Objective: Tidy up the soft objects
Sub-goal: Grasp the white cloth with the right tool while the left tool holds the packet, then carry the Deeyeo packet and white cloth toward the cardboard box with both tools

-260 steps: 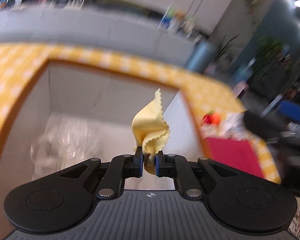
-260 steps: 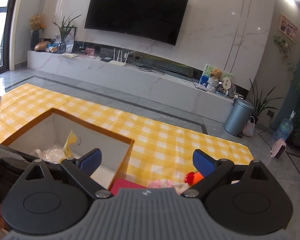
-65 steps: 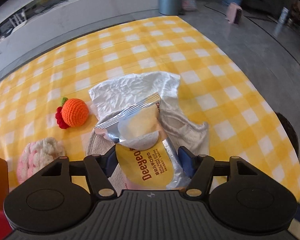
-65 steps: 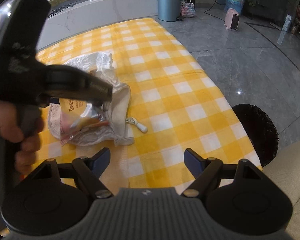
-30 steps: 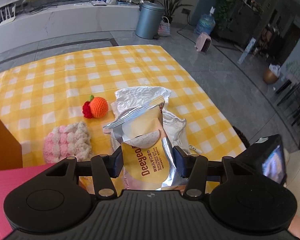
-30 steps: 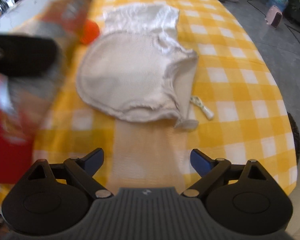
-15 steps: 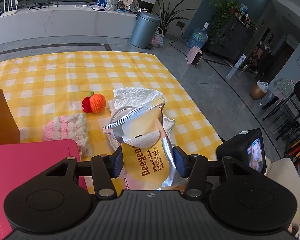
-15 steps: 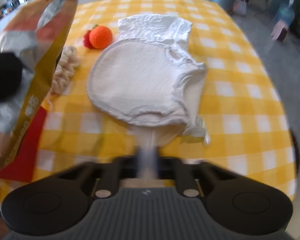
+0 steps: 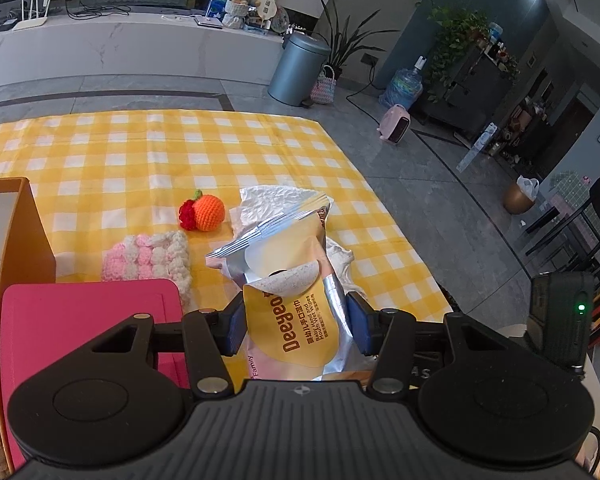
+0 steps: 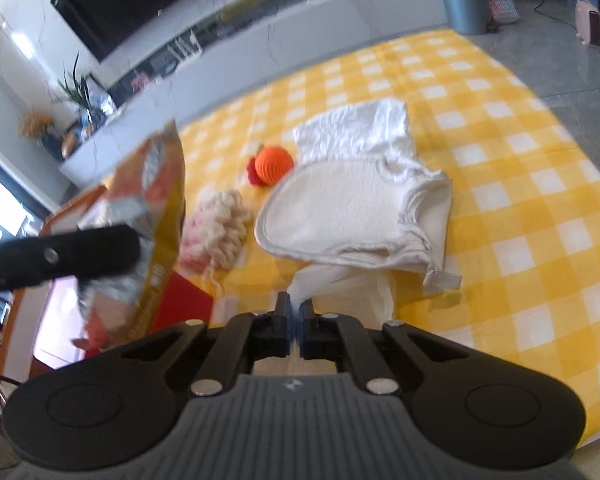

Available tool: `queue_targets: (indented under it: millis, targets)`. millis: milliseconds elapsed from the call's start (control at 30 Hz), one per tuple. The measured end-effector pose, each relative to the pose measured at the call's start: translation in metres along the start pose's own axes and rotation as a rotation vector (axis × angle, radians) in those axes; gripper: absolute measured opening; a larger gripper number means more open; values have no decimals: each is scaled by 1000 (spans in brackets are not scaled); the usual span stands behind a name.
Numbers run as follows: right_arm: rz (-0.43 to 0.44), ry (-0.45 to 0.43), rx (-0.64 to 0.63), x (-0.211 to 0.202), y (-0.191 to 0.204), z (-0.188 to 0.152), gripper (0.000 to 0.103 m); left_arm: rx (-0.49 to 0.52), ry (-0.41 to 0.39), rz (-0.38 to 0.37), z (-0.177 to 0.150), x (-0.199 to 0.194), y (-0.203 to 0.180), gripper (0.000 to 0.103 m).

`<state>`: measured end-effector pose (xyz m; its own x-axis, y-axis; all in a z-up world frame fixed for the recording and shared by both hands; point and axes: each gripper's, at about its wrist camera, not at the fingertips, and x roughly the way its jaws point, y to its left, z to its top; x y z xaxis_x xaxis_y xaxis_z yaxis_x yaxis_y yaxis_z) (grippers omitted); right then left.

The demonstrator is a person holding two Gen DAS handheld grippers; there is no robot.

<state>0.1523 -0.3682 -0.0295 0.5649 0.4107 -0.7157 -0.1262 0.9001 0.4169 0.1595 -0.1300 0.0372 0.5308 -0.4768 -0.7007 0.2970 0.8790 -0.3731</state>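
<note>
Right gripper (image 10: 296,314): jaws pressed together on a thin sheet of white cloth (image 10: 342,280), which rises from the table to the pads.
Left gripper (image 9: 296,324): jaws about half open, both pads against the sides of a wet-wipes pack (image 9: 290,292) (yellow and silver, printed "Deeyeo"), held off the table.
Cream towel (image 10: 340,208): lies flat just beyond the right jaws, near the table's right edge, its rear part overlapping a crumpled white cloth piece (image 10: 354,130).
Crocheted orange (image 9: 208,213): on the yellow checked tablecloth (image 9: 140,152), just left of the crumpled piece, mid-table.
Pink-and-white knit piece (image 9: 148,258): nearer the front edge, touching the pink lid (image 9: 84,320).
Box (image 9: 18,224): at the table's left edge (orange-brown wall, white inside), beside the lid.
</note>
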Motion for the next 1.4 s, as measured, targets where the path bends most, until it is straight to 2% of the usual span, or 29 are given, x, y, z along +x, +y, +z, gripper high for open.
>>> queue_targets:
  millis: [200, 333, 767, 867, 933, 967, 1000, 1033, 1067, 1100, 1367, 1400]
  targets:
    - [20, -54, -11, -13, 7, 3, 1, -29, -15, -26, 3, -5, 2, 58]
    - [81, -100, -9, -27, 10, 4, 1, -49, -30, -67, 5, -15, 4, 58]
    - [228, -187, -49, -50, 44, 9, 1, -37, -121, -34, 15, -75, 28, 58]
    - [253, -201, -64, -53, 58, 9, 1, -53, -171, -7, 17, -98, 44, 52]
    - [259, -213, -71, -56, 69, 9, 1, -80, -197, -24, 17, -111, 56, 41]
    - [254, -221, -79, -58, 75, 9, 1, -99, -199, -46, 16, -116, 62, 39]
    - [249, -229, -90, -60, 81, 9, 1, -113, -217, -66, 15, -121, 67, 28]
    - [246, -235, -101, -60, 87, 8, 1, -120, -229, -77, 14, -125, 72, 25]
    - [245, -238, -110, -61, 93, 8, 1, -119, -224, -84, 14, -125, 75, 22]
    - [244, -238, -119, -61, 98, 7, 1, -122, -209, -91, 14, -123, 78, 15]
    - [213, -209, -151, -51, 116, 6, 1, -138, -137, -72, 7, -96, 89, 16]
    - [211, -209, -151, -49, 114, 7, 1, -156, -133, -57, 4, -98, 90, 26]
